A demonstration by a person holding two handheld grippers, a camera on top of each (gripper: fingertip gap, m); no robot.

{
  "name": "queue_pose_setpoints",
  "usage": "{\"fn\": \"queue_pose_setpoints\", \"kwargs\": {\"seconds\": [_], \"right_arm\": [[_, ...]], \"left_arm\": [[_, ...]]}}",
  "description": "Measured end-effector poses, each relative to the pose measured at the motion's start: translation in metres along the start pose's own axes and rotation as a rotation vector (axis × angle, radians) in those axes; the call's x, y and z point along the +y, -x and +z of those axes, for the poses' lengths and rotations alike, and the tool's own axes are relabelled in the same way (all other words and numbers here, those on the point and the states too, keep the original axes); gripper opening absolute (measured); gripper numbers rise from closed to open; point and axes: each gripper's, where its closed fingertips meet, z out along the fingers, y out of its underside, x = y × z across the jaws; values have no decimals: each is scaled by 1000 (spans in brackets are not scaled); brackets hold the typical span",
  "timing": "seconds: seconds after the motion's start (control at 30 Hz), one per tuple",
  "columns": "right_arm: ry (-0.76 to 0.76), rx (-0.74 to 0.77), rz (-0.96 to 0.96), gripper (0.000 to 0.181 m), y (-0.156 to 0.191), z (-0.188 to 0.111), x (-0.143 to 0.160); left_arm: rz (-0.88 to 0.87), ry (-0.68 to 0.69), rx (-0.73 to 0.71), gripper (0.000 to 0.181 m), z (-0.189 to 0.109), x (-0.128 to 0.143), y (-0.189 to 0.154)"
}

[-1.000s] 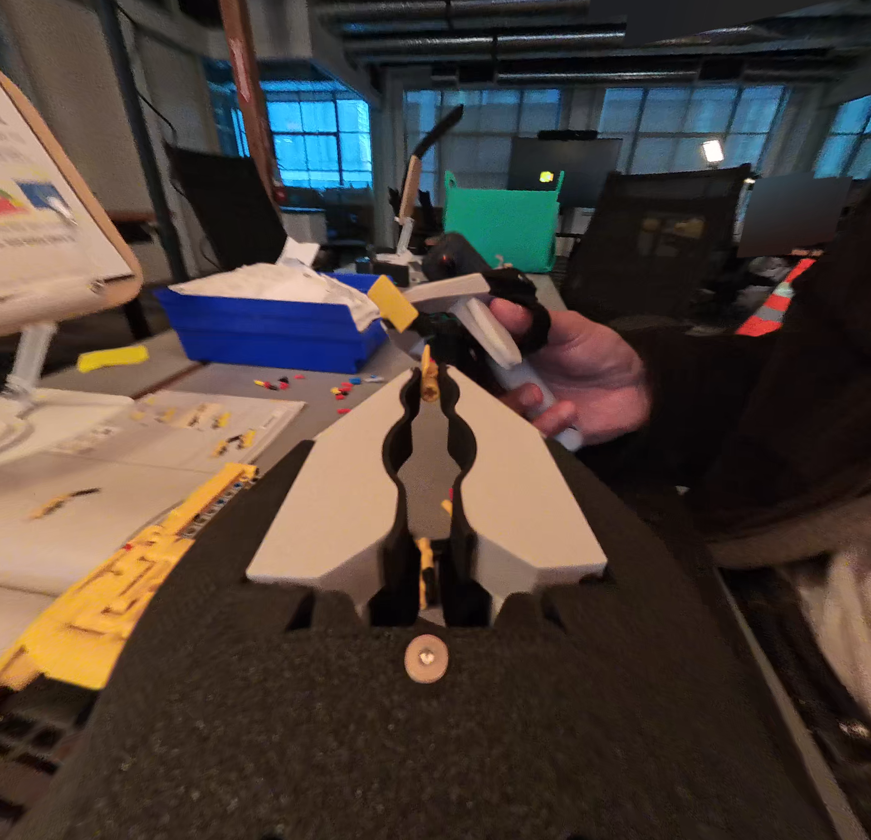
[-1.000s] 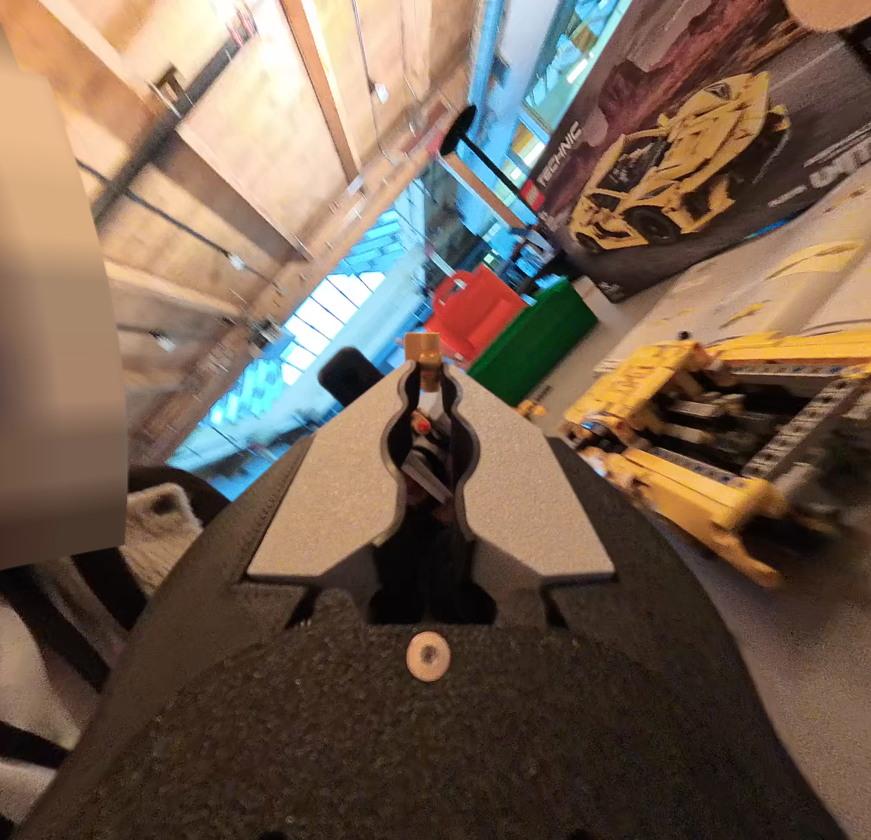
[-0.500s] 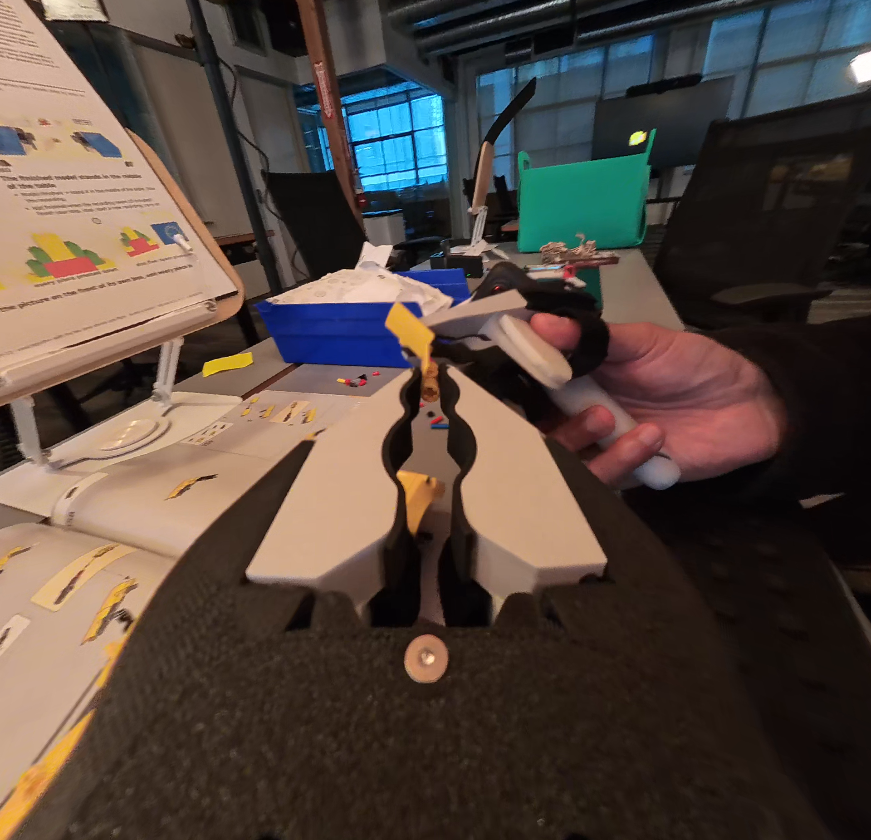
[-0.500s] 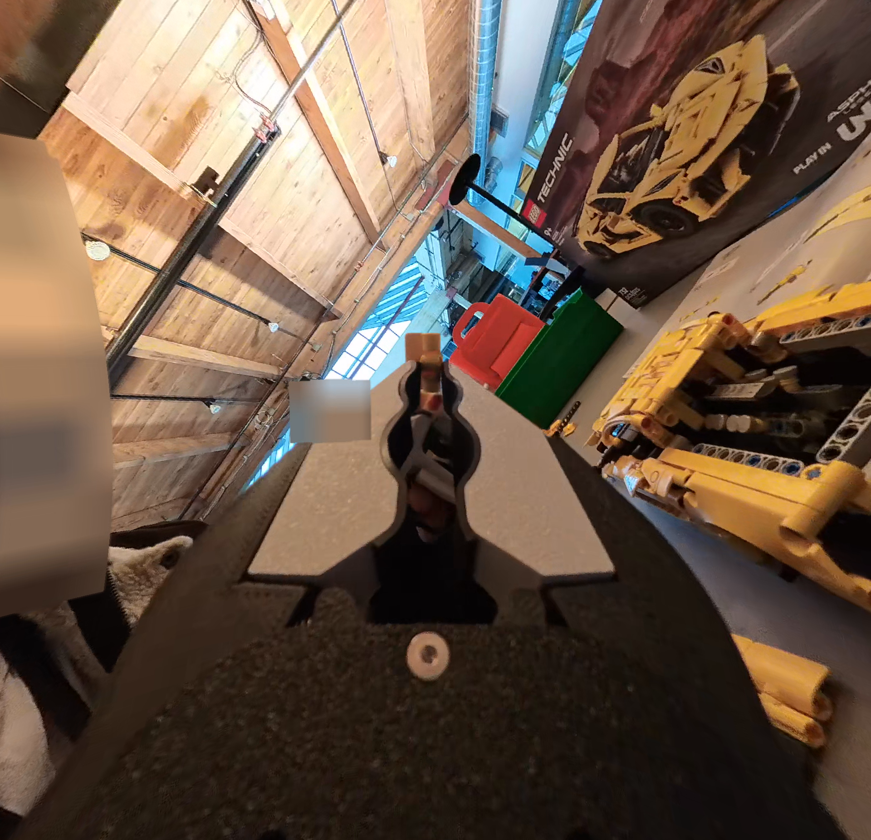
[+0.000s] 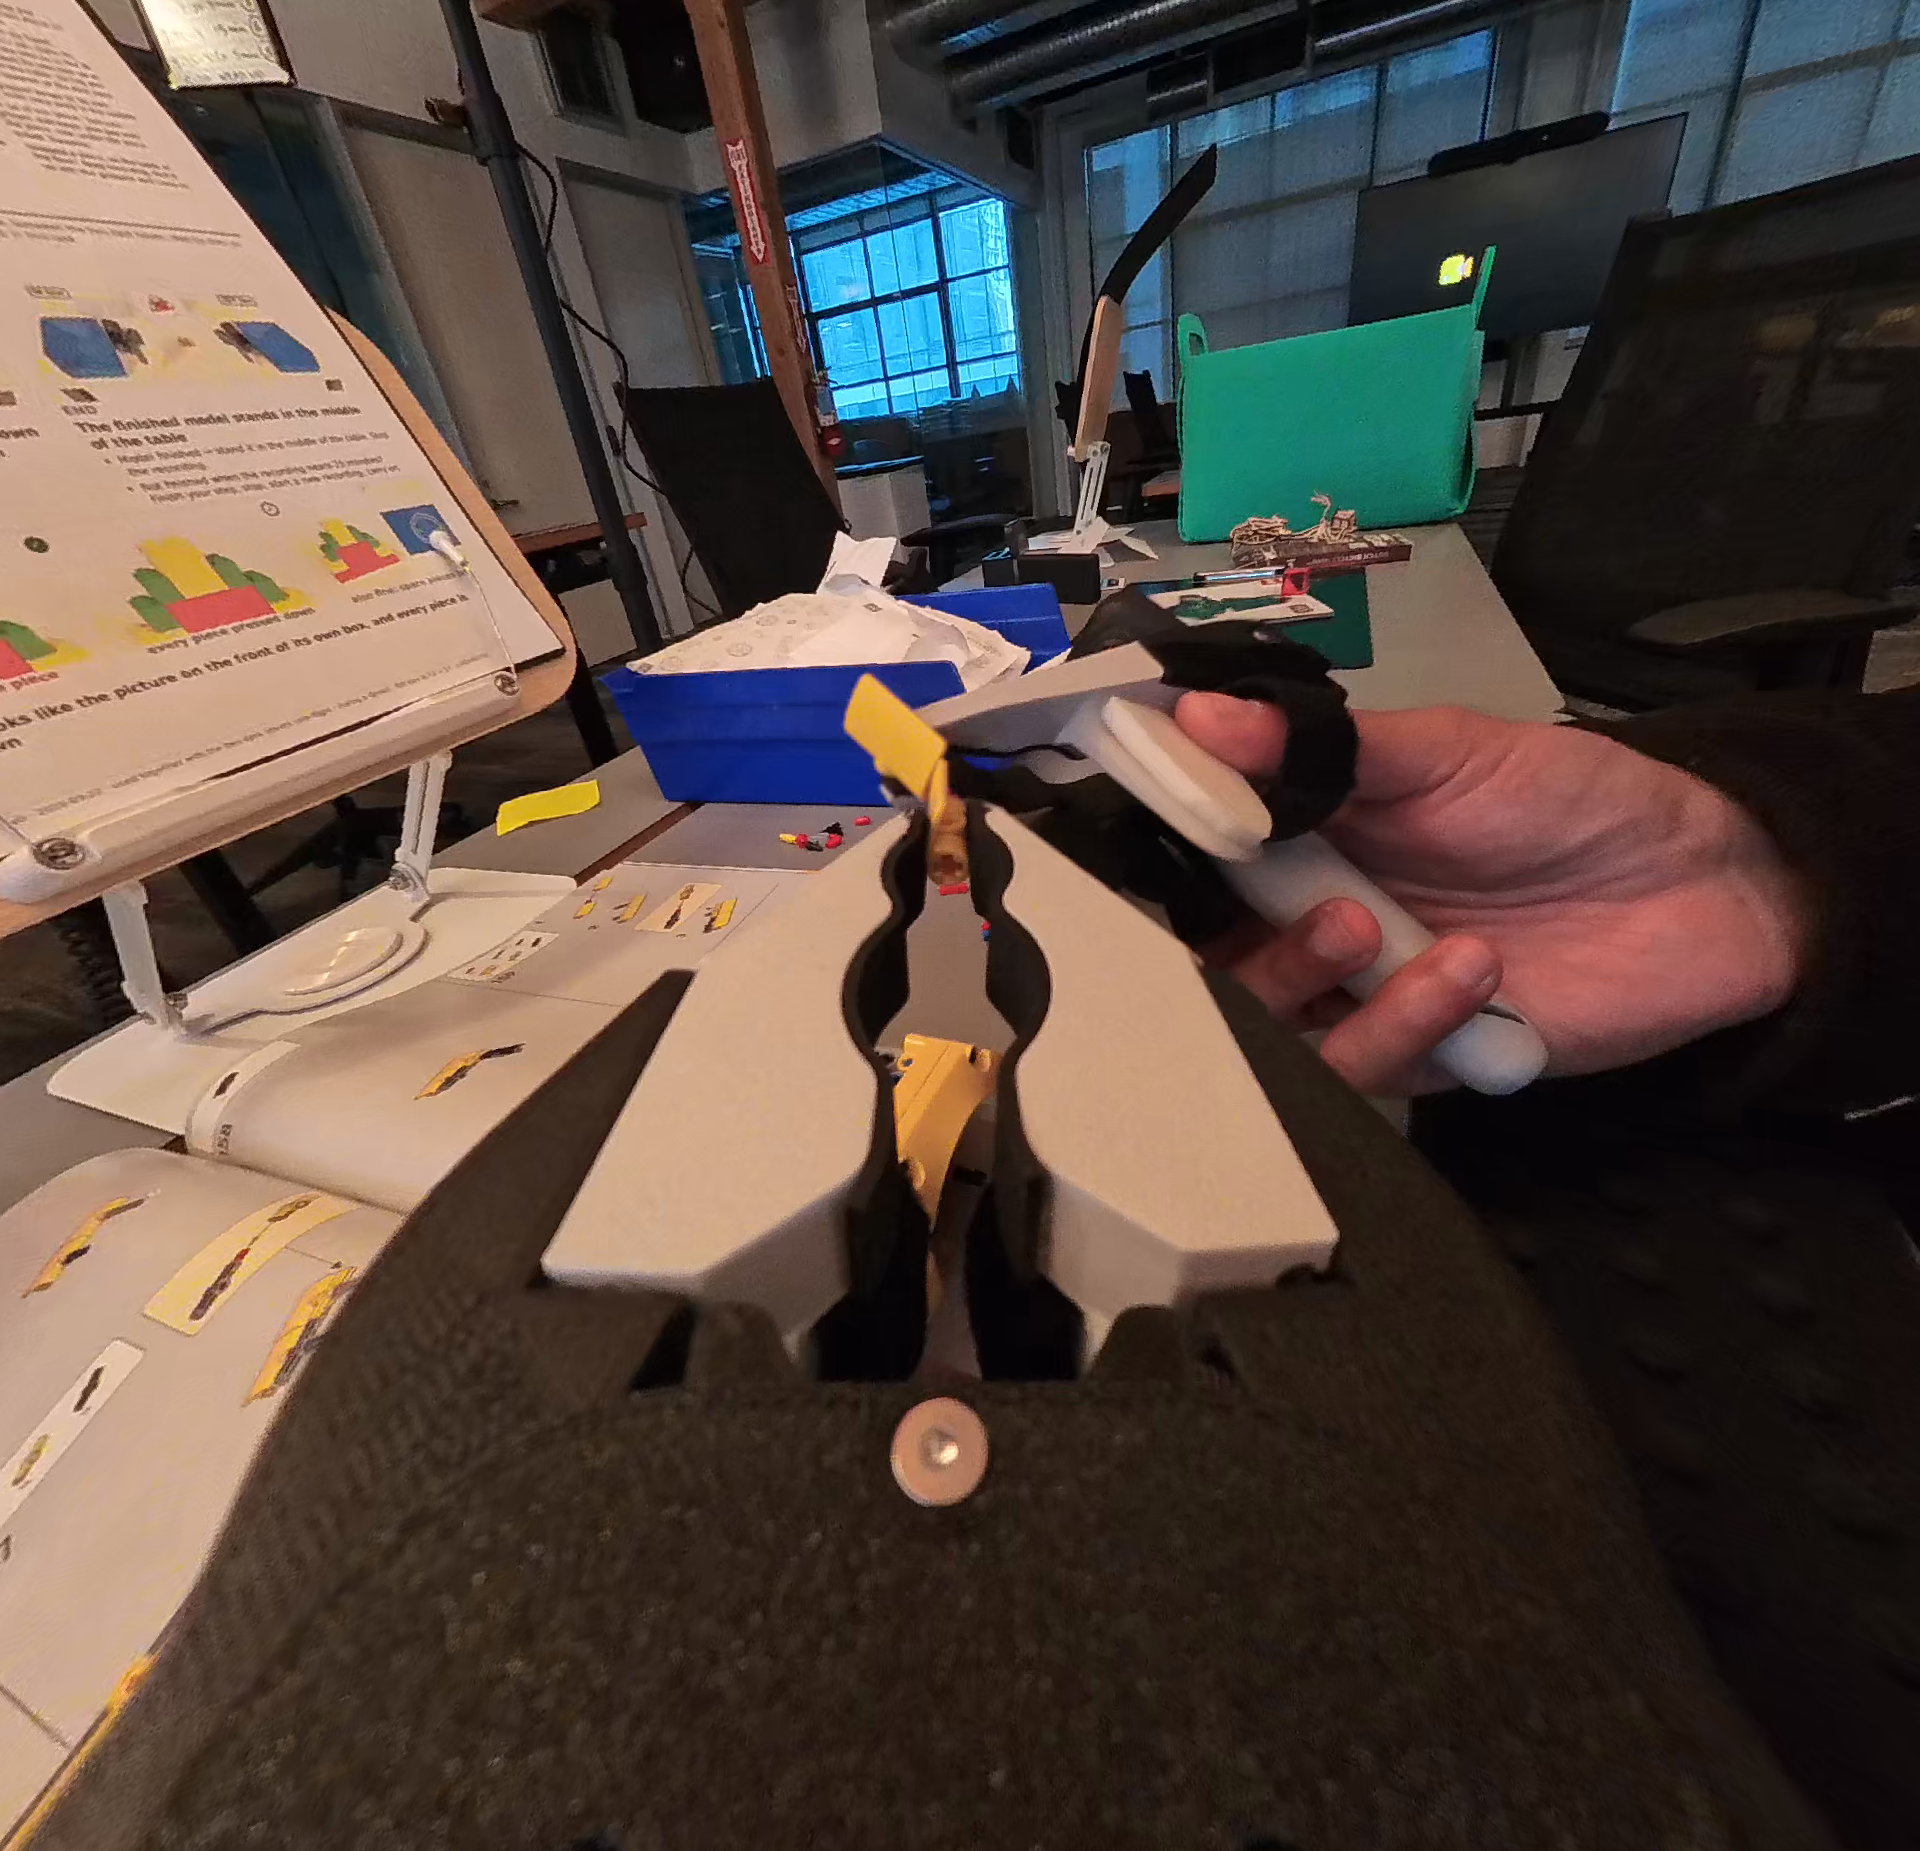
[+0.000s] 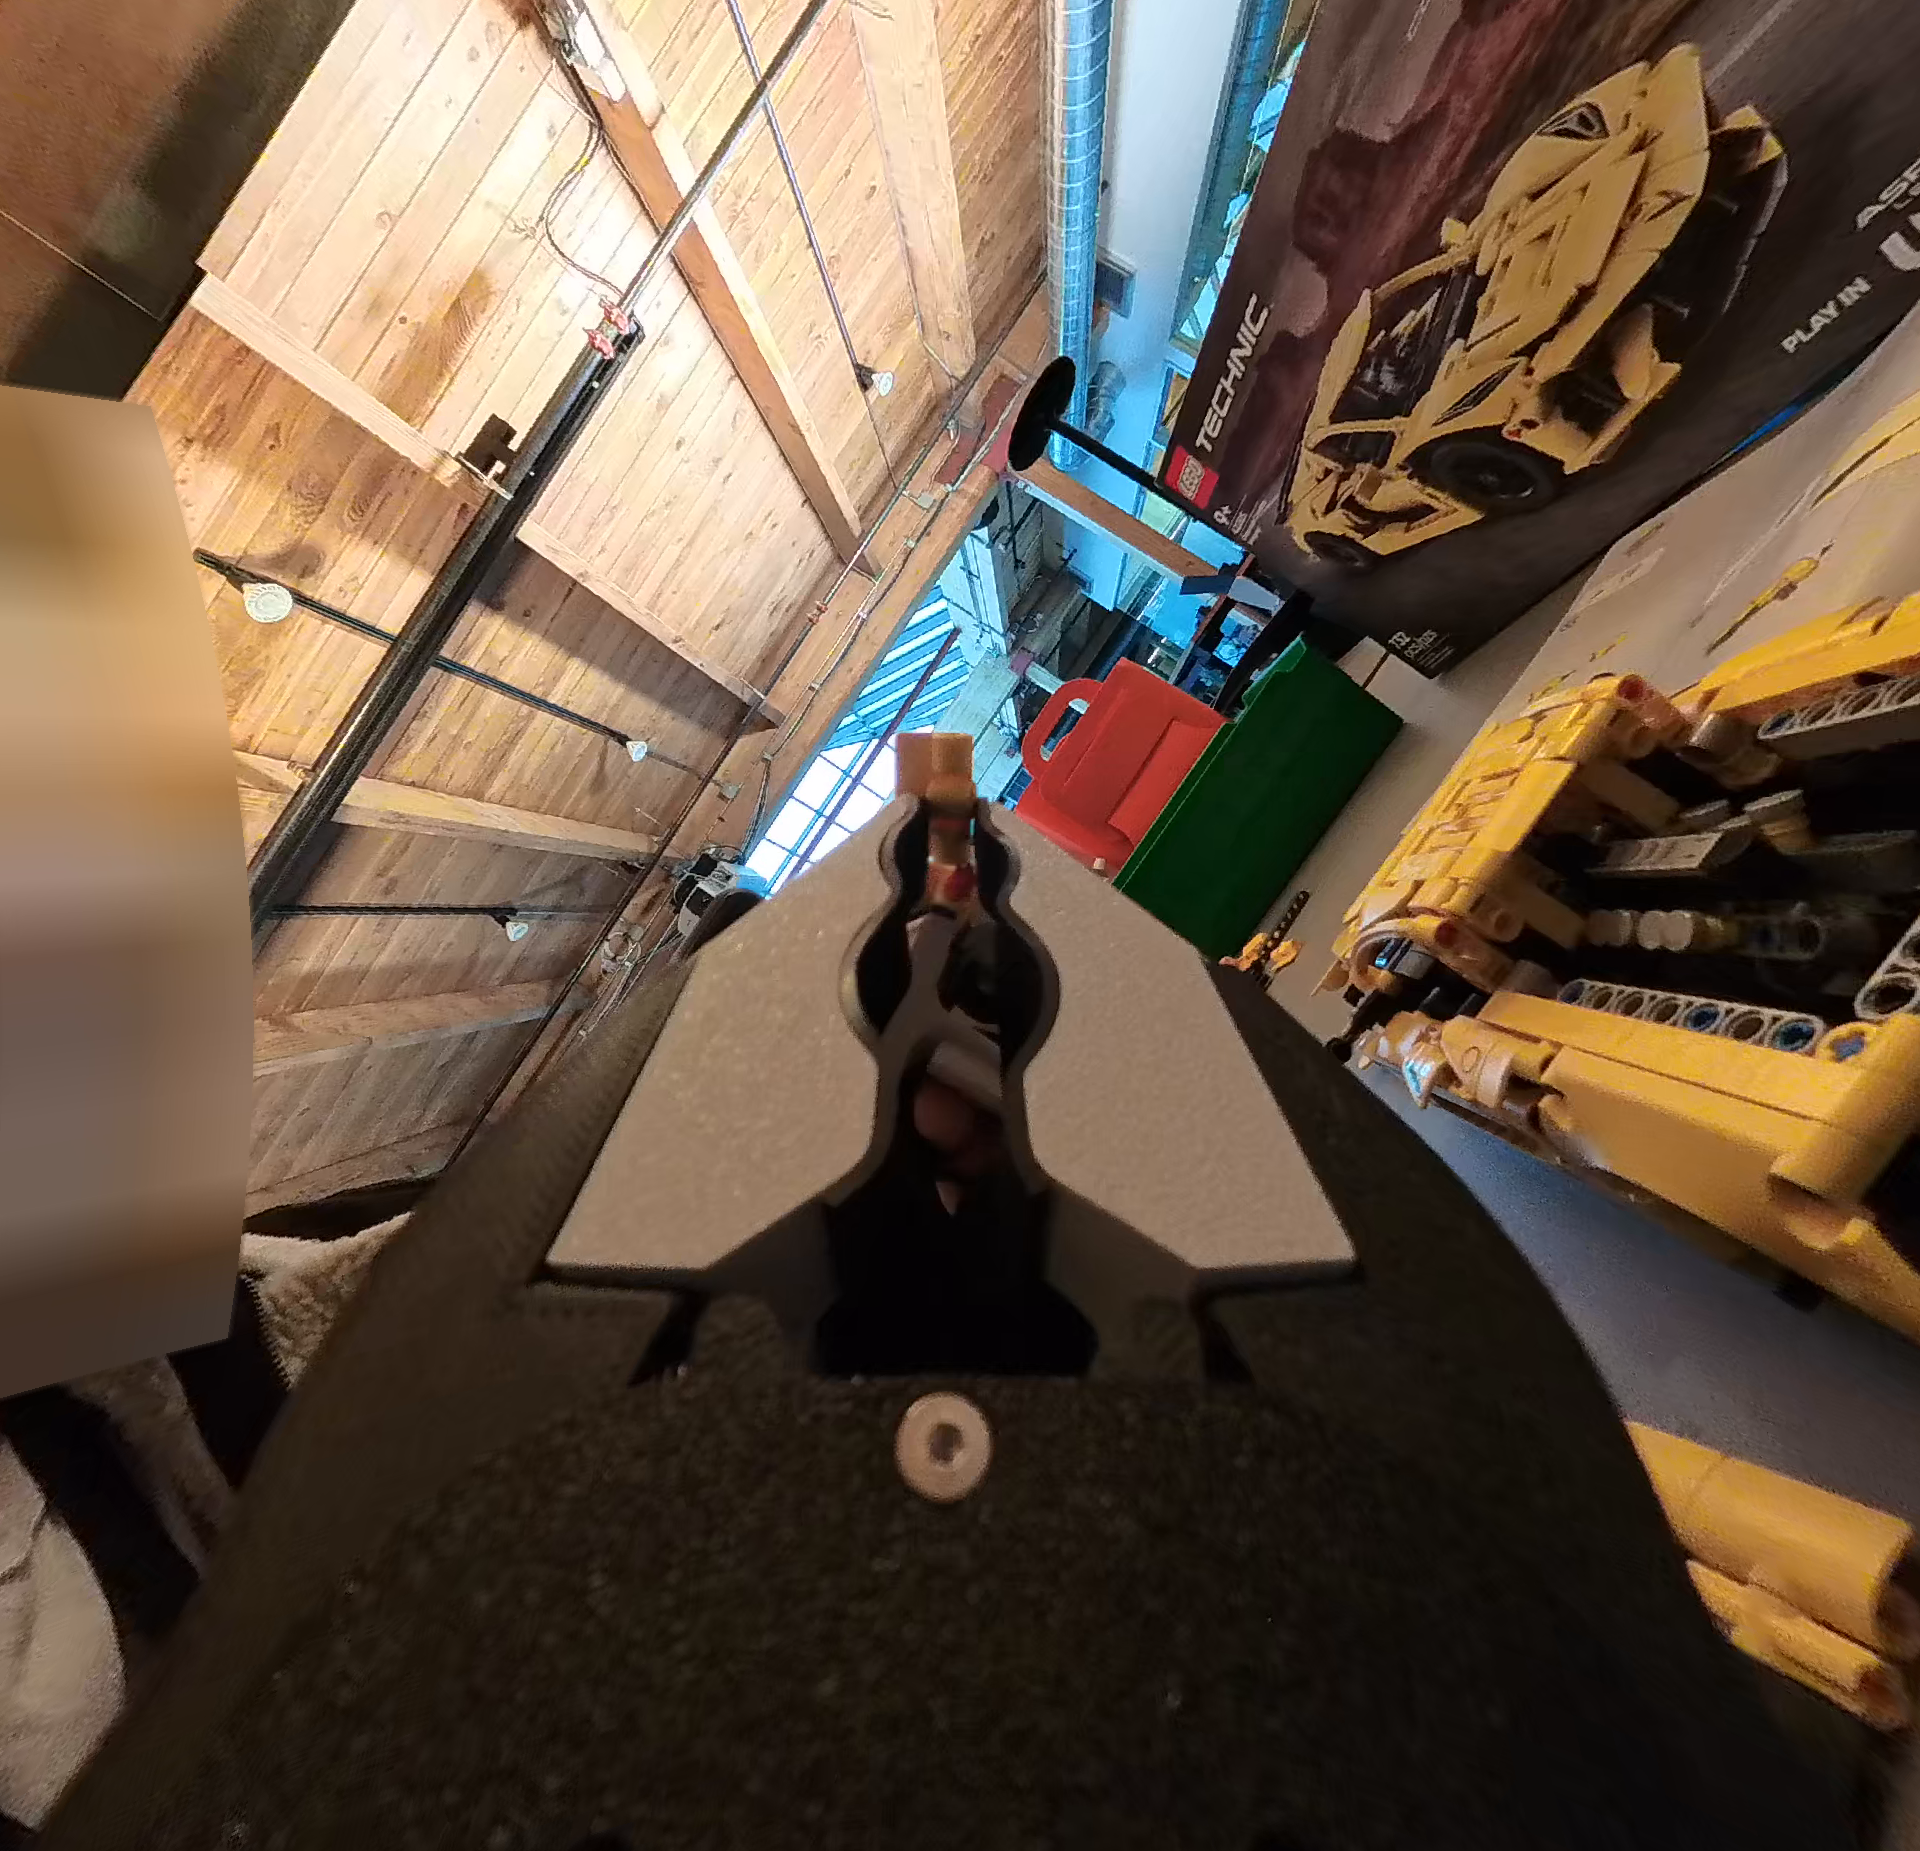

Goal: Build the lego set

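Observation:
In the left wrist view my left gripper [image 5: 948,847] is shut on a small tan-yellow lego pin piece [image 5: 948,851], held in the air above the table. The right gripper [image 5: 930,762], in a person's hand [image 5: 1538,887], meets it from the right, and its tips pinch a flat yellow lego piece [image 5: 891,741] that touches the pin piece. In the right wrist view my right gripper [image 6: 943,825] is shut on that yellow piece [image 6: 935,767], which sticks out past the tips. The half-built yellow lego car [image 6: 1621,918] lies on the table to the right.
A blue bin [image 5: 790,731] with paper stands behind the grippers, with loose small pieces [image 5: 821,840] before it. An instruction board on a stand [image 5: 208,451] and an open booklet [image 5: 364,1095] are at the left. The set's box [image 6: 1558,243] stands behind the car. Loose yellow parts [image 6: 1787,1573] lie near. The grippers are tip to tip, or close to it.
The left view has risen and swung left, so the yellow car has dropped out of it. Both grippers stay shut on their pieces, tips still together. The right view has turned slightly.

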Motion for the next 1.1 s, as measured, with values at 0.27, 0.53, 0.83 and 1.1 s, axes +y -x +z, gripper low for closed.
{"fn": "queue_pose_setpoints", "kwargs": {"seconds": [0.27, 0.53, 0.83, 1.1], "right_arm": [[-9, 10, -12, 8, -2, 0, -1], [-35, -24, 51, 7, -2, -2, -1], [34, -31, 165, 6, -3, -6, 2], [83, 12, 92, 5, -6, -11, 6]], "left_arm": [[1, -9, -12, 7, -1, -2, 2], [-34, -46, -34, 7, -5, -9, 9], [55, -20, -33, 7, -3, -5, 4], [116, 9, -30, 7, -2, 0, 0]]}}
